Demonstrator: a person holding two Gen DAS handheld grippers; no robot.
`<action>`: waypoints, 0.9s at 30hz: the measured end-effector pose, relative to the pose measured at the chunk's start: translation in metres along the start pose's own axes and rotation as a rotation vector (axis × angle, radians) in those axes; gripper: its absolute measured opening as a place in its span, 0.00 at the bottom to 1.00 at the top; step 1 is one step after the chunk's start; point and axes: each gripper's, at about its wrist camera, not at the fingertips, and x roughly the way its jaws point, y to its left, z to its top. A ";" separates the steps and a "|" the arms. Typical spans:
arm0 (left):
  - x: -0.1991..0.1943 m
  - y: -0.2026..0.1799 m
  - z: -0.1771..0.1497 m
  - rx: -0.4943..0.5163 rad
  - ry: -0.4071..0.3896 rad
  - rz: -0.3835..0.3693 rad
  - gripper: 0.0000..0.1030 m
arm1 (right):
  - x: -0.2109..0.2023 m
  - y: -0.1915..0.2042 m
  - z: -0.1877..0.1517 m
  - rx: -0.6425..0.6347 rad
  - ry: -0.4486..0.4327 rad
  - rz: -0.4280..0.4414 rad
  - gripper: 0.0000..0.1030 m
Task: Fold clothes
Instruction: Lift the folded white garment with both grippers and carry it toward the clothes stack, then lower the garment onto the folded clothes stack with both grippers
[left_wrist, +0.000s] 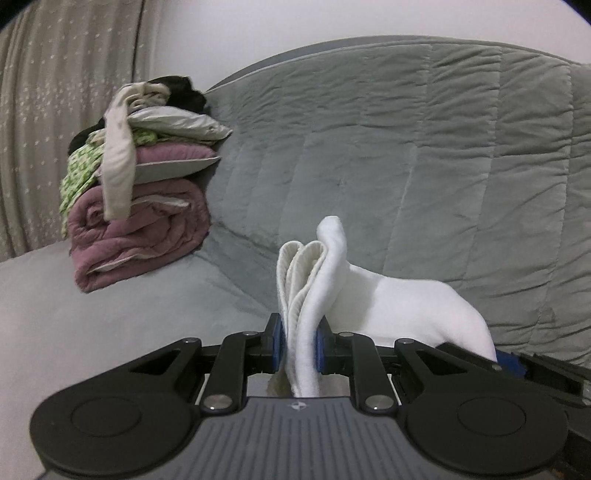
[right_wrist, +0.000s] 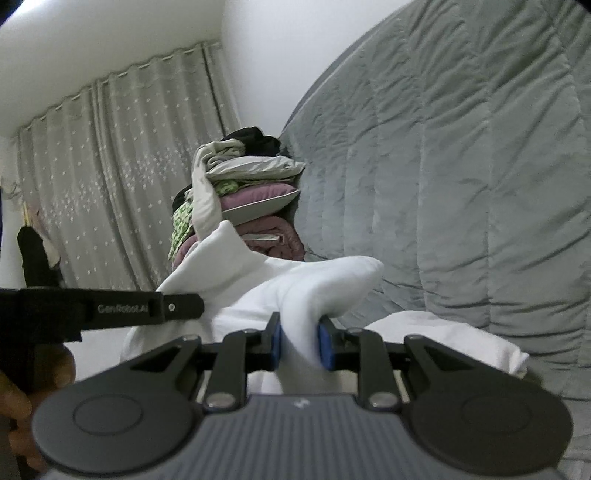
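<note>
A white garment (left_wrist: 388, 299) is held up above the grey-green quilted sofa (left_wrist: 406, 147). In the left wrist view my left gripper (left_wrist: 300, 341) is shut on several bunched layers of its hem, which stand up between the blue pads. In the right wrist view my right gripper (right_wrist: 300, 341) is shut on another thick fold of the same white garment (right_wrist: 321, 280), and more of the cloth hangs below. The left gripper's black body (right_wrist: 110, 306) reaches in from the left edge of that view, with a hand (right_wrist: 14, 406) under it.
A stack of folded bedding and clothes (left_wrist: 140, 192), purple, green-patterned, cream and black, sits at the sofa's far left end; it also shows as the stack (right_wrist: 240, 199) behind the white cloth. A patterned curtain (right_wrist: 110, 177) hangs behind. The sofa backrest (right_wrist: 461, 166) rises on the right.
</note>
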 end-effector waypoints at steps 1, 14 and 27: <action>0.005 -0.005 0.003 0.010 -0.001 -0.010 0.15 | 0.000 -0.004 0.002 0.010 -0.004 -0.003 0.19; 0.083 -0.047 0.026 0.047 0.096 -0.221 0.15 | 0.006 -0.081 0.004 0.279 -0.043 -0.120 0.19; 0.167 -0.046 -0.004 0.061 0.238 -0.256 0.24 | 0.055 -0.123 -0.031 0.440 0.084 -0.220 0.20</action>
